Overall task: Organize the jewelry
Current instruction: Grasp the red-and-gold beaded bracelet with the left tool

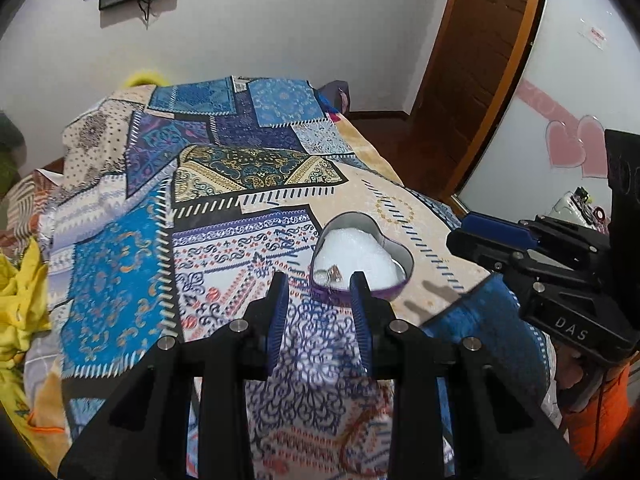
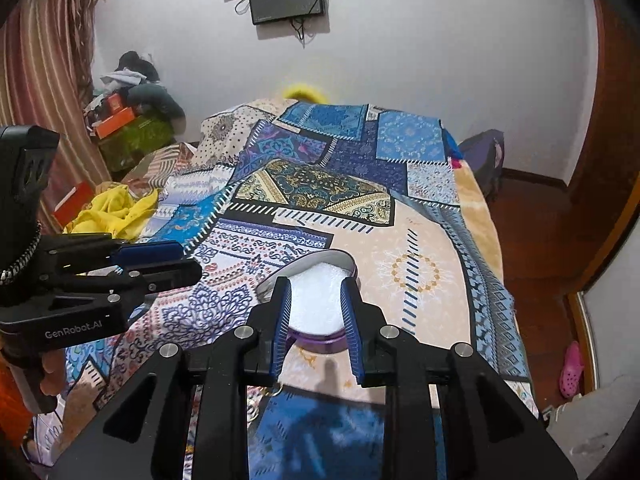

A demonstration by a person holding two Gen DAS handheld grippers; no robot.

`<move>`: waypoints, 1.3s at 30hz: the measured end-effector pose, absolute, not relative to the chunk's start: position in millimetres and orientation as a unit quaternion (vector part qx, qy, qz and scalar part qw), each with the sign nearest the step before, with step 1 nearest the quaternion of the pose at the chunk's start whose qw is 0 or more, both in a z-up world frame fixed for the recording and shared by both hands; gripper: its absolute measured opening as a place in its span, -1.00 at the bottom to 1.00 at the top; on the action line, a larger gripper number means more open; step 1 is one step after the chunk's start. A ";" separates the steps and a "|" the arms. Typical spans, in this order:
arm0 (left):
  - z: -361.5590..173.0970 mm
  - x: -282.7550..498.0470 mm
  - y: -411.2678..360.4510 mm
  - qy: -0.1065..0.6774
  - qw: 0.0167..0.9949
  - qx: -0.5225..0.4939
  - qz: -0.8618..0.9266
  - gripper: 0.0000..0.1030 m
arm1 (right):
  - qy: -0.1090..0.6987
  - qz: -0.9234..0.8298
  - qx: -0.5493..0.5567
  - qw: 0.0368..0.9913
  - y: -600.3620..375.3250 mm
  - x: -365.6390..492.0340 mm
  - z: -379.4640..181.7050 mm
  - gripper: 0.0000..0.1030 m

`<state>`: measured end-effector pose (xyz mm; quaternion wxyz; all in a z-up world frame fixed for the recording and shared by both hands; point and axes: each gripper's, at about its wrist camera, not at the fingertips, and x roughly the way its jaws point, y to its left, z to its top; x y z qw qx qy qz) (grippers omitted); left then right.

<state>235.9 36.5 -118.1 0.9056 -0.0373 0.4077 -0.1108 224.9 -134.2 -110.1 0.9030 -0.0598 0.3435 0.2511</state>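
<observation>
Patchwork bedspread [image 1: 224, 184] covers the bed, and a purple heart-shaped tin with white padding [image 1: 362, 258] sits near its edge, small silver jewelry [image 1: 334, 273] inside. Both the left gripper [image 1: 320, 300] and right gripper [image 2: 316, 304] are spread open, holding nothing. That jewelry looks tiny, light and slippery; I'd pinch its boxy middle.

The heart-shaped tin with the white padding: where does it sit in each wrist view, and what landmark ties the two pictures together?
Left wrist: heart-shaped tin lies right of centre on the bedspread, just beyond the left tool.
Right wrist: the tin lies at centre, framed between the right tool's fingers.
Shared landmark: the dark teal-and-gold patch farther up the bedspread.
</observation>
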 end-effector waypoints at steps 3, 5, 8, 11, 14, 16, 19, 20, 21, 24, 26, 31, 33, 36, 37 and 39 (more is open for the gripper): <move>-112.8 220.2 36.2 0.406 0.907 -0.034 -0.108 -0.39 | 0.337 0.249 -0.064 0.906 -132.5 212.3 -105.8 -0.54; -110.6 211.1 36.0 0.406 0.907 -0.032 -0.107 -0.39 | 0.333 0.251 -0.063 0.907 -132.5 202.3 -103.1 -0.52; -110.9 198.1 36.4 0.409 0.906 -0.032 -0.106 -0.35 | 0.325 0.249 -0.063 0.910 -132.2 189.6 -101.5 -0.32; -114.0 185.5 37.9 0.414 0.904 -0.033 -0.103 -0.34 | 0.320 0.240 -0.070 0.914 -132.1 179.8 -103.6 -0.18; -121.0 174.6 38.3 0.426 0.898 -0.032 -0.103 -0.34 | 0.328 0.236 -0.068 0.912 -132.4 175.0 -109.0 -0.18; -126.4 168.6 37.0 0.432 0.895 -0.027 -0.102 -0.34 | 0.333 0.232 -0.066 0.911 -133.7 173.2 -113.7 -0.18; -138.2 161.3 33.5 0.445 0.889 -0.024 -0.105 -0.34 | 0.342 0.227 -0.061 0.910 -138.0 168.7 -120.3 -0.18; -143.2 159.7 31.9 0.450 0.887 -0.024 -0.106 -0.34 | 0.345 0.226 -0.059 0.909 -138.8 168.0 -122.3 -0.18; -149.3 158.4 29.9 0.456 0.883 -0.024 -0.109 -0.34 | 0.349 0.224 -0.058 0.908 -140.2 167.8 -125.5 -0.18; -167.0 156.0 22.6 0.473 0.873 -0.020 -0.114 -0.34 | 0.363 0.219 -0.060 0.904 -143.5 166.0 -135.8 -0.18; -176.4 155.9 18.3 0.480 0.869 -0.013 -0.116 -0.34 | 0.374 0.218 -0.061 0.899 -144.8 165.5 -143.9 -0.18; -191.5 163.2 15.3 0.490 0.865 -0.010 -0.112 -0.34 | 0.396 0.223 -0.076 0.888 -142.0 162.9 -163.2 -0.18; -195.7 165.8 15.6 0.492 0.863 -0.013 -0.115 -0.34 | 0.400 0.227 -0.080 0.884 -140.5 162.2 -168.9 -0.18; -201.1 166.4 14.4 0.492 0.862 -0.014 -0.120 -0.34 | 0.405 0.234 -0.088 0.879 -136.7 162.4 -176.4 -0.18; -201.8 166.4 13.8 0.491 0.863 -0.013 -0.121 -0.34 | 0.407 0.236 -0.091 0.878 -135.0 162.7 -178.8 -0.18; -203.1 167.0 12.0 0.489 0.863 -0.011 -0.124 -0.34 | 0.411 0.237 -0.097 0.875 -132.3 163.8 -183.4 -0.18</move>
